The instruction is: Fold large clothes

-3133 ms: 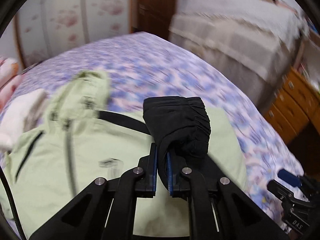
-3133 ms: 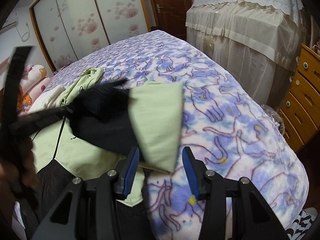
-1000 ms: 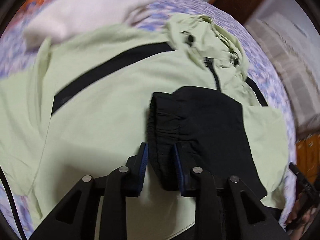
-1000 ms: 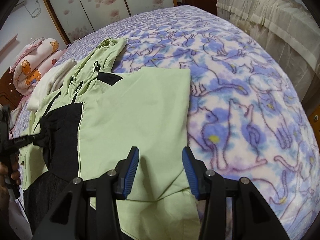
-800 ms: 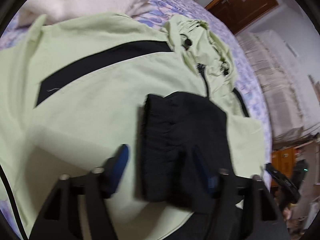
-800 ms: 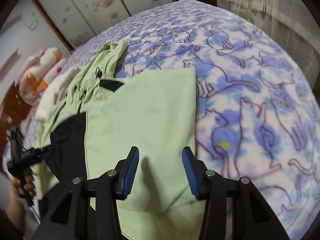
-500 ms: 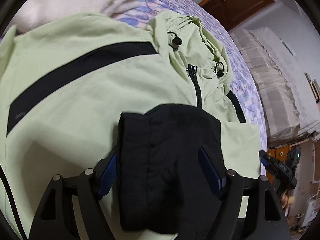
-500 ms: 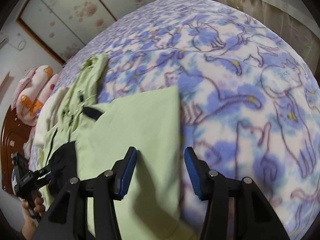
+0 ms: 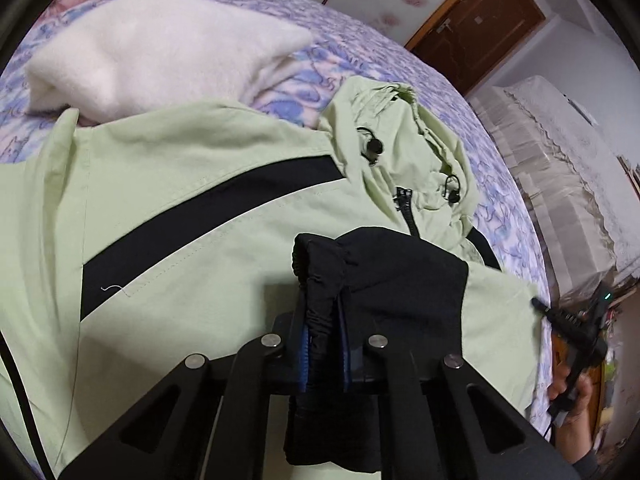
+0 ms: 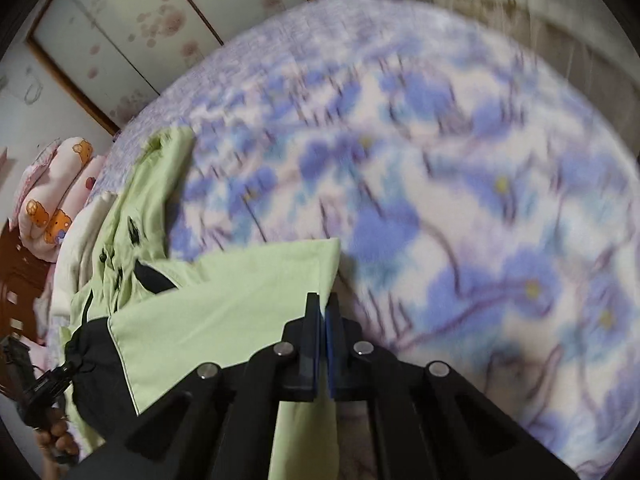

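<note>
A light green hooded jacket (image 9: 172, 208) with black stripes lies spread on the bed, its hood (image 9: 404, 148) toward the far side. Its right sleeve is folded across the chest, ending in a black cuff (image 9: 384, 280). My left gripper (image 9: 324, 332) is shut on the gathered edge of that black cuff. In the right wrist view the jacket's folded green sleeve (image 10: 224, 312) lies at lower left, and my right gripper (image 10: 323, 312) is shut on its right edge near the corner. The black cuff (image 10: 96, 364) and the left gripper show at the far left.
The bed has a blue and white cat-print cover (image 10: 460, 200). A folded white blanket (image 9: 152, 52) lies beyond the jacket's shoulder. A pink bear pillow (image 10: 52, 196) sits at the head. A wooden door (image 9: 476, 24) and a lace-covered piece of furniture (image 9: 560, 168) stand past the bed.
My left gripper opened wide over the cuff, then closed on its gathered edge. My right gripper moved to the sleeve's right edge and closed on it.
</note>
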### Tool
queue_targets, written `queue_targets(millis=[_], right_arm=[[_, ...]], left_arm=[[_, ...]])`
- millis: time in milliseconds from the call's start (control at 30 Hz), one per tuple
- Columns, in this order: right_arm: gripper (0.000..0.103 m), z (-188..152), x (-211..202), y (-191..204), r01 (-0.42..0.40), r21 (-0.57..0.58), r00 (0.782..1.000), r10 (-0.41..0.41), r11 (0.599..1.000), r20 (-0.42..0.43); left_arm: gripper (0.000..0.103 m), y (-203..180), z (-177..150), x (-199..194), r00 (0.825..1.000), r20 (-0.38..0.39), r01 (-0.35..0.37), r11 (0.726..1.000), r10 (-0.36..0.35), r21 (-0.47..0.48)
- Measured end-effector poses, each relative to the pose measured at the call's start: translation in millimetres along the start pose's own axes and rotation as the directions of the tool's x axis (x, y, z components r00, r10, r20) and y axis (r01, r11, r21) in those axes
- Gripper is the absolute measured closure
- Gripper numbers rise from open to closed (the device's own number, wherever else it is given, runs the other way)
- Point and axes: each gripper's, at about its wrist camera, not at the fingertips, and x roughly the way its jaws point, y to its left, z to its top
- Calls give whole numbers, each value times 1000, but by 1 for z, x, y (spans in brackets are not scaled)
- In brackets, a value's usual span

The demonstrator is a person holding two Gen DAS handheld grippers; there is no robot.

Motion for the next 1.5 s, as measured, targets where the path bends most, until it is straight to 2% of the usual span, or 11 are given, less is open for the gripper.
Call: queue_targets(millis=[100, 267, 400, 467, 567, 633, 900, 967, 1033, 1133, 1500], right_arm=[[101, 8, -3, 14, 65, -60, 997, -62, 996, 50], [97, 2, 36, 13, 138, -95, 987, -145, 986, -68], [86, -1, 25, 0, 53, -21, 993, -55, 998, -108], [69, -5, 10, -6, -12, 9, 993, 13, 1000, -119], [66, -21, -14, -10, -48, 0, 989, 47, 999, -141], [66, -37, -26, -12, -65, -14, 984, 62, 998, -166], [66, -110, -46, -15, -132, -28, 961, 121, 991, -250], [66, -115, -46, -11, -121, -41, 967, 108, 992, -232], [67, -116, -47, -6, -94, -53, 975, 82, 994, -205], [93, -118, -52, -1, -22, -95, 985, 5, 995, -175], [90, -124, -68, 1, 169, -146, 974, -188, 975, -129]], left_arm=[[94, -5, -1, 1, 999, 33, -22, 999, 21, 32], [93, 14, 1, 27, 997, 6, -82, 997, 82, -7], [85, 14, 3, 28, 996, -30, -80, 997, 80, -5], [70, 14, 3, 24, 995, -66, -69, 998, 69, 1], [45, 15, -4, 12, 994, -95, -56, 998, 57, 7], [41, 16, -12, 5, 993, -107, -48, 999, 48, 4], [41, 7, -43, -2, 990, -132, -38, 998, 44, 44], [62, 2, -48, -1, 990, -129, -45, 998, 52, 53], [67, -3, -50, 0, 988, -133, -68, 995, 77, 69], [72, -10, -55, -4, 987, -119, -99, 989, 112, 108], [61, -29, -73, -15, 959, -85, -241, 934, 271, 263]])
